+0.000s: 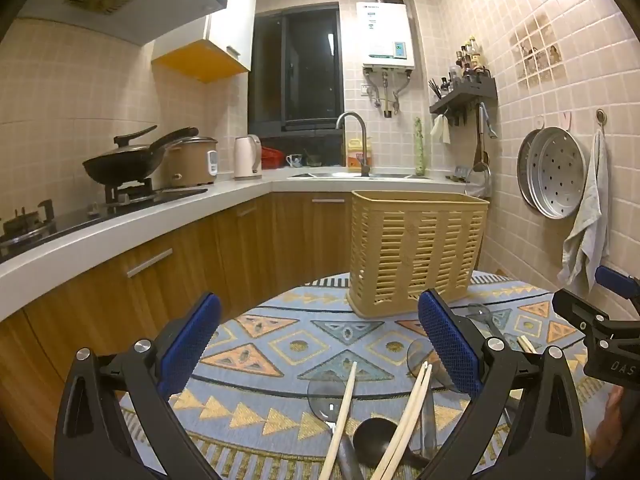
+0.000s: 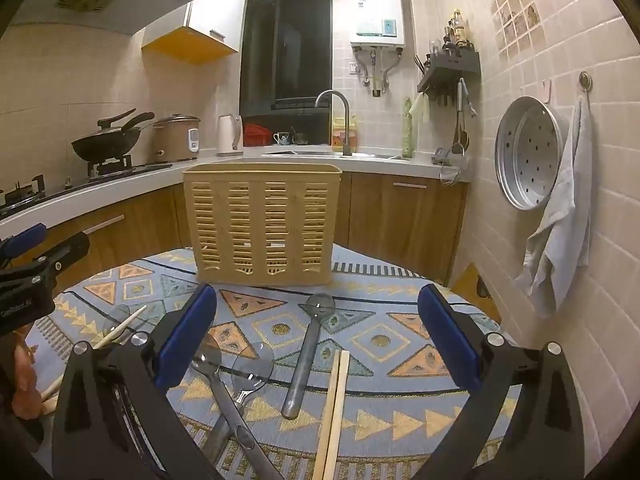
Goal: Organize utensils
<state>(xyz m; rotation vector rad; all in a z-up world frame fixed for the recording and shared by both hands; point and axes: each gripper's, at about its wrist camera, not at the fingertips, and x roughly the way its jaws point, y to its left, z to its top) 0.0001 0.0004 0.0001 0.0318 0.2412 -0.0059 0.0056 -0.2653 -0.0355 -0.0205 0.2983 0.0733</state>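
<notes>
The utensils lie loose on the patterned cloth (image 2: pixel 380 280): chopsticks (image 2: pixel 334 408) at 6 o'clock in the right view, a clear spoon (image 2: pixel 308 352) just left of them, more spoons (image 2: pixel 224 376) crossed at 7 o'clock. The basket (image 2: pixel 262 224) stands upright at 12 o'clock, behind them, likely set there as the target. The right gripper (image 2: pixel 316 344) hangs over the pile, jaws wide and empty. The left gripper (image 1: pixel 316 348) does likewise above its own chopsticks (image 1: pixel 404 412) and a black ladle (image 1: pixel 376 440), probably poised for a first pick.
</notes>
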